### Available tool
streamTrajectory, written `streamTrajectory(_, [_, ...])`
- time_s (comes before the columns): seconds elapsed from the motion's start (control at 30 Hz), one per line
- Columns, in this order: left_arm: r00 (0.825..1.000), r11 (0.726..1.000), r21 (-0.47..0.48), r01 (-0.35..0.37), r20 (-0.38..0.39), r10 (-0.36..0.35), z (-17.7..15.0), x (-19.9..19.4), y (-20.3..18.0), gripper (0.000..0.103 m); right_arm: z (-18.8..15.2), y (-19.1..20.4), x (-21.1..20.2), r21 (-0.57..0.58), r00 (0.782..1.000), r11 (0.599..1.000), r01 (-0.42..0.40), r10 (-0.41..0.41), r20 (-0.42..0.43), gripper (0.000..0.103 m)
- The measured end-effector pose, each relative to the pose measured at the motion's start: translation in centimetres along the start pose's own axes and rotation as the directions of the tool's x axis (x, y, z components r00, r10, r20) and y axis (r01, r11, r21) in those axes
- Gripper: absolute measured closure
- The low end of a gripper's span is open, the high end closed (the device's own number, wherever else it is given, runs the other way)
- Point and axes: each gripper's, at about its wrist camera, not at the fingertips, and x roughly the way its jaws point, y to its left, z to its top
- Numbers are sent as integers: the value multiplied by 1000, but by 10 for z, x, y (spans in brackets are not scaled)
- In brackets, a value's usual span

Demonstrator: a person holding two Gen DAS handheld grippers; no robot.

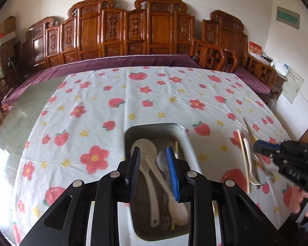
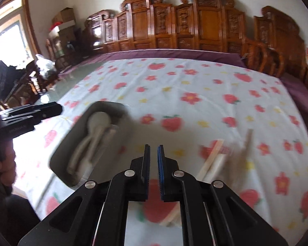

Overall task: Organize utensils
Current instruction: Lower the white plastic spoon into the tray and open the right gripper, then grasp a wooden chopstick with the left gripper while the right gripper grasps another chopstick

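A metal tray (image 1: 192, 149) sits on the flowered tablecloth and holds white spoons (image 1: 145, 149) and other utensils. My left gripper (image 1: 153, 150) hovers just above the tray, open and empty. A loose pile of chopsticks, a spoon and forks (image 1: 249, 155) lies on the cloth to the tray's right. My right gripper (image 2: 153, 148) is above the cloth between tray (image 2: 113, 105) and pile (image 2: 213, 160), jaws nearly together with a narrow gap and nothing between them. The right wrist view is blurred. The right gripper also shows in the left wrist view (image 1: 260, 146), beside the pile.
The tablecloth (image 1: 154, 94) covers a glass-topped table; bare glass (image 1: 30, 102) shows at the left. A carved wooden bench with a purple cushion (image 1: 123, 61) runs along the far edge. Wooden chairs (image 1: 215, 55) stand at the right.
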Motion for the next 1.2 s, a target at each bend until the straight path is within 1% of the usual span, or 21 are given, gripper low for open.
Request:
streamTrajectory(0.03, [1000,1000,11,8,-5,-8,0,2,-7,78,-4,-14,-2,7,1000,1000,26,-26,-6,89])
streamTrajectory(0.07, [1000,1000,18,13,-7,-13,0,3,-13,78,-8,-26,-3,14,999,999,46,-46,-12,81])
streamTrajectory(0.13, [999,999,30,32,-10,-32,-1,6,-26,77,-17,-51,-1,25,995,995,96,-95,-31,77])
streamTrajectory(0.2, [999,997,55,51,-19,-50,-3,10,-43,77,-25,-73,4,37,990,990,136,-134,-48,77])
streamTrajectory(0.3, [998,994,84,67,-26,-65,-5,14,-64,77,-35,-91,18,58,985,985,160,-155,-77,77])
streamTrajectory(0.5, [995,988,118,96,-47,-91,-13,25,-91,77,-44,-103,54,87,977,980,179,-166,-137,77])
streamTrajectory(0.6, [993,986,130,104,-61,-97,-17,29,-102,77,-47,-112,64,114,969,973,203,-182,-168,77])
streamTrajectory(0.7, [993,984,141,106,-66,-97,-20,31,-108,77,-48,-115,69,136,968,970,200,-175,-177,77])
streamTrajectory(0.83, [992,982,148,113,-75,-103,-23,35,-115,77,-50,-118,68,163,970,967,198,-169,-174,82])
streamTrajectory(0.97, [991,980,165,115,-89,-101,-27,40,-121,77,-51,-125,65,190,970,962,197,-163,-178,95])
streamTrajectory(1.13, [991,971,206,119,-90,-102,-33,43,-136,77,-51,-132,62,210,973,961,182,-146,-177,97])
streamTrajectory(1.2, [990,969,215,121,-93,-103,-34,45,-142,77,-50,-134,59,215,976,960,176,-142,-164,97])
